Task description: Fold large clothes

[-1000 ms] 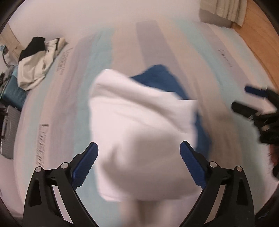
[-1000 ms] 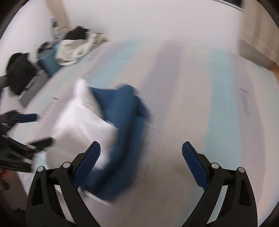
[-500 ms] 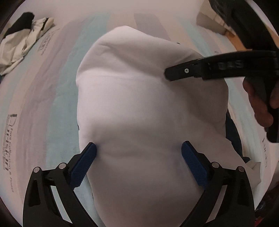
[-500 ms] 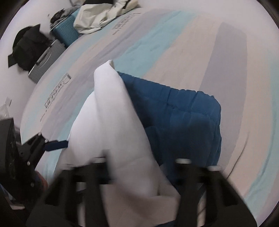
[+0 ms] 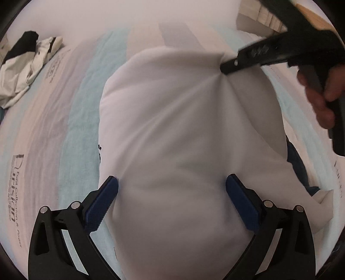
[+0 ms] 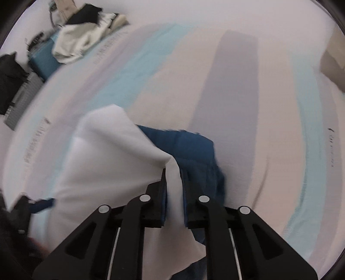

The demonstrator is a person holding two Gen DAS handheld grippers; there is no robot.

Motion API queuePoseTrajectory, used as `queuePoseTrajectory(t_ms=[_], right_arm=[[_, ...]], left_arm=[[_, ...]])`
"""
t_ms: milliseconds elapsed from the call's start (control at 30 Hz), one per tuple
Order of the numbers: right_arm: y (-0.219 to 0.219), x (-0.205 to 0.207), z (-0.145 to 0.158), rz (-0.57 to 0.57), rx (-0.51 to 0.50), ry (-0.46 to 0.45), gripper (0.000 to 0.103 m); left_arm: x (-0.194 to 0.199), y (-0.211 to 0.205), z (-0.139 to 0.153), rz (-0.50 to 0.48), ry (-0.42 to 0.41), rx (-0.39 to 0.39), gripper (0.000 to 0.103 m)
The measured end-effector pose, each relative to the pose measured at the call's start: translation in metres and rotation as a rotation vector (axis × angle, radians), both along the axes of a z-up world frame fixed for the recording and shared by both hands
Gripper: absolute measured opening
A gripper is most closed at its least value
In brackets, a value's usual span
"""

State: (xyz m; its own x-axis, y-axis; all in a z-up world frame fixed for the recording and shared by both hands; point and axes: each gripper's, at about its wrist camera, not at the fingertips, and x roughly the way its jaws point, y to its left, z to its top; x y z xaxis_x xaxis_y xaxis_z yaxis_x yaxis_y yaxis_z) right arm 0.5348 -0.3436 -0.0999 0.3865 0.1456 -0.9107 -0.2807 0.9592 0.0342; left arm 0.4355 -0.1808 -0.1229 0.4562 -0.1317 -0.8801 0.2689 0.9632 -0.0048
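A large white garment point(image 5: 176, 133) lies on the striped bed sheet point(image 5: 71, 120), over a folded blue garment point(image 6: 194, 150). My left gripper point(image 5: 172, 201) is open, its blue pads on either side of the white cloth's near part. My right gripper point(image 6: 173, 178) is shut on a far edge of the white garment point(image 6: 120, 155) and lifts it into a peak. In the left wrist view the right gripper's black body point(image 5: 269, 53) pinches the cloth at upper right. A strip of the blue garment point(image 5: 299, 163) shows at the right.
A heap of white and black clothes point(image 5: 25, 64) lies at the bed's far left corner, also in the right wrist view point(image 6: 86, 36). A teal suitcase point(image 6: 43, 58) and a grey case point(image 6: 21, 103) stand beside the bed. Curtain and wood floor point(image 5: 312, 13) are at the far right.
My right gripper has closed on the white garment's edge and pulled it up. My left gripper moved in over the white cloth and stays open.
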Motion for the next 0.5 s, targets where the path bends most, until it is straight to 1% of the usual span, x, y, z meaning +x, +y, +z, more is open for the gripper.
queuePoseTrajectory(t_ms=[100, 133, 200, 233, 300, 333, 367, 433, 500], right_arm=[[-0.01, 0.005, -0.019, -0.012, -0.018, 0.021, 0.013], [-0.013, 0.005, -0.029, -0.014, -0.023, 0.035, 0.013], [-0.01, 0.004, -0.039, -0.006, -0.039, 0.046, 0.017], [-0.009, 0.002, -0.039, 0.001, -0.045, 0.043, 0.021], [-0.012, -0.003, -0.031, -0.004, -0.027, 0.038, 0.038], [-0.017, -0.006, -0.024, -0.012, -0.007, 0.034, 0.055], [-0.022, -0.011, -0.017, -0.026, 0.007, 0.029, 0.067], [-0.033, -0.02, -0.011, -0.055, 0.018, 0.035, 0.077], [-0.044, -0.029, -0.01, -0.077, 0.043, 0.065, 0.078]], left_arm=[[-0.002, -0.003, 0.001, -0.01, 0.006, -0.001, 0.098], [0.0, -0.002, 0.005, -0.015, 0.024, -0.009, 0.098], [0.01, 0.008, 0.012, -0.011, 0.051, -0.031, 0.098], [0.016, 0.014, 0.017, -0.006, 0.069, -0.043, 0.098], [0.028, 0.027, 0.023, -0.002, 0.097, -0.057, 0.097], [0.04, 0.037, 0.024, -0.004, 0.122, -0.073, 0.097], [0.043, 0.04, 0.025, -0.002, 0.136, -0.087, 0.097], [0.06, 0.055, 0.023, 0.002, 0.166, -0.107, 0.097], [0.067, 0.066, 0.02, -0.003, 0.18, -0.117, 0.097]])
